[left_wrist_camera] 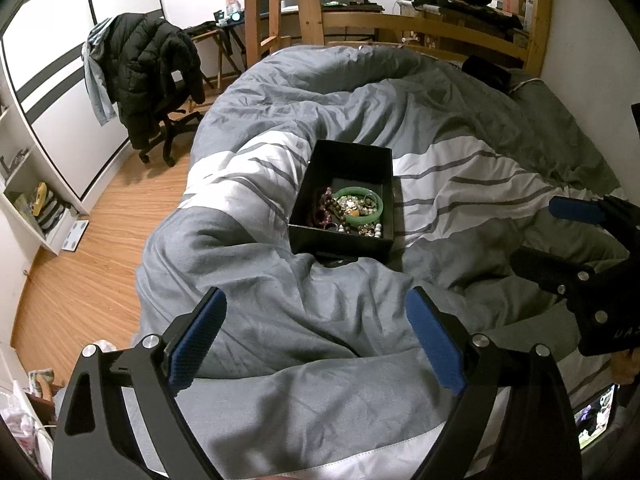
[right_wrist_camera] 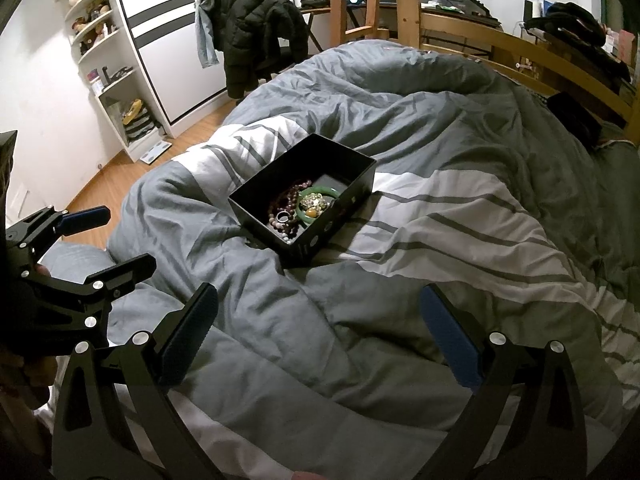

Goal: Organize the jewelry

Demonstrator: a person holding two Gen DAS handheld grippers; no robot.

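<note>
A black open box [left_wrist_camera: 316, 236] sits on the bed's grey and white duvet [left_wrist_camera: 320, 340]. It also shows in the right wrist view [right_wrist_camera: 320, 240]. Inside lie a green bangle [left_wrist_camera: 380, 210], a dark red bead string [left_wrist_camera: 322, 208] and small mixed pieces. The bangle [right_wrist_camera: 307, 196] and beads [right_wrist_camera: 290, 200] show in the right wrist view too. My left gripper [left_wrist_camera: 316, 320] is open and empty, above the duvet short of the box. My right gripper [right_wrist_camera: 318, 316] is open and empty, also short of the box. Each gripper shows at the edge of the other's view.
A chair draped with a black jacket [left_wrist_camera: 148, 76] stands on the wood floor left of the bed. A wooden ladder frame [left_wrist_camera: 280, 4] and desk stand behind. White shelves [right_wrist_camera: 108, 60] line the left wall. A phone screen [left_wrist_camera: 596, 420] glows at the lower right.
</note>
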